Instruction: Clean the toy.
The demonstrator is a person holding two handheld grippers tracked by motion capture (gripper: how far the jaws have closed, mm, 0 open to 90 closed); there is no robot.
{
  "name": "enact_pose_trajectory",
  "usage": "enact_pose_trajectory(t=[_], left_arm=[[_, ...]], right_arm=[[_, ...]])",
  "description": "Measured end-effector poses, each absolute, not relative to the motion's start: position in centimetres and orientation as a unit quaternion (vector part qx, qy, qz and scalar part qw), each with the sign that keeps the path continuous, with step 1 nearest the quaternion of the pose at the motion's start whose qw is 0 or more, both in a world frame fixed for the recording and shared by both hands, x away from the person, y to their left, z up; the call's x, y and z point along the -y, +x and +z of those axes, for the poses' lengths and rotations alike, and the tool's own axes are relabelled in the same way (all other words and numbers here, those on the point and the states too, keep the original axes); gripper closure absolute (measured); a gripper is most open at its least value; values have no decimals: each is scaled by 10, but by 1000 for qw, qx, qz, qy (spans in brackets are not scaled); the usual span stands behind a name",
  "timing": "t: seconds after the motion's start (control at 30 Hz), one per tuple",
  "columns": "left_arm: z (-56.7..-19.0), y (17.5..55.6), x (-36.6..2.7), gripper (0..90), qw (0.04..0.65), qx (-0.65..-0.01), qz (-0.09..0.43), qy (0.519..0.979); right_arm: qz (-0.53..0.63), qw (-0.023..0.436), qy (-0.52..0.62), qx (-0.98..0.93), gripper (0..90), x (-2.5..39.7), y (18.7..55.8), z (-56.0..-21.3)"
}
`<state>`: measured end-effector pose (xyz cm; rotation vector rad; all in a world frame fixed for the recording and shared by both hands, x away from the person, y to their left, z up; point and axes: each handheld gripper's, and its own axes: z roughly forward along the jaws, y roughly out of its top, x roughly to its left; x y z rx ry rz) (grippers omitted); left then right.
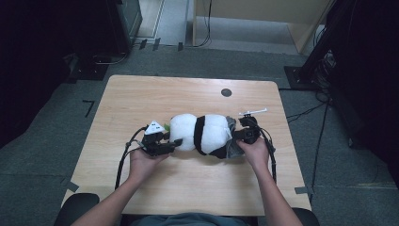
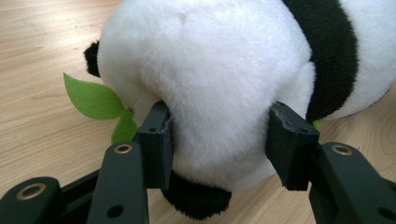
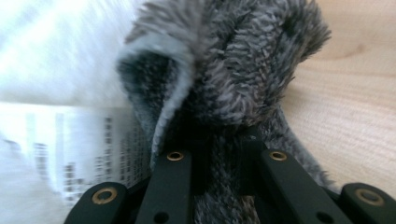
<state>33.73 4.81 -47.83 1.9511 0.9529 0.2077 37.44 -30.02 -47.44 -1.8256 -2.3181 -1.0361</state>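
A black-and-white plush panda [image 1: 202, 132] lies on its side in the middle of the wooden table [image 1: 188, 94]. My left gripper [image 1: 178, 141] is at its left end; in the left gripper view its jaws press into the white plush [image 2: 210, 70] from both sides, gripper [image 2: 222, 121] shut on it. A green felt leaf [image 2: 93, 100] sticks out beside the left jaw. A grey fuzzy cloth [image 1: 231, 125] covers the panda's right end. My right gripper [image 1: 236, 136] is shut on that grey cloth [image 3: 233, 70], pinched between the jaws [image 3: 224, 149]. A white printed label [image 3: 70, 154] hangs to the left.
A small black disc [image 1: 226, 92] sits in the table near the far edge. A thin white stick-like piece [image 1: 252, 112] lies just beyond the right gripper. Dark equipment stands and cables [image 1: 306, 110] line the floor on both sides of the table.
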Motion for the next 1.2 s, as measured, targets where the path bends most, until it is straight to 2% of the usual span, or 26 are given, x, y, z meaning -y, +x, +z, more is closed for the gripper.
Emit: enact_pose_trajectory(t=[0.17, 0.33, 0.87, 1.1, 1.2], left_arm=[[-478, 337, -49, 479, 463, -388, 84, 792], [-478, 336, -48, 479, 463, -387, 86, 793], [-477, 336, -46, 513, 454, -384, 84, 800], [-476, 337, -46, 522, 458, -387, 81, 796], [-475, 337, -46, 528, 459, -390, 78, 795]], right_arm=[[-305, 16, -584, 752, 805, 294, 376, -487], [-298, 7, -581, 758, 799, 296, 376, -483], [-375, -88, -560, 733, 800, 318, 352, -403], [-386, -101, -520, 755, 799, 300, 338, -377], [-404, -86, -499, 762, 799, 286, 333, -370]])
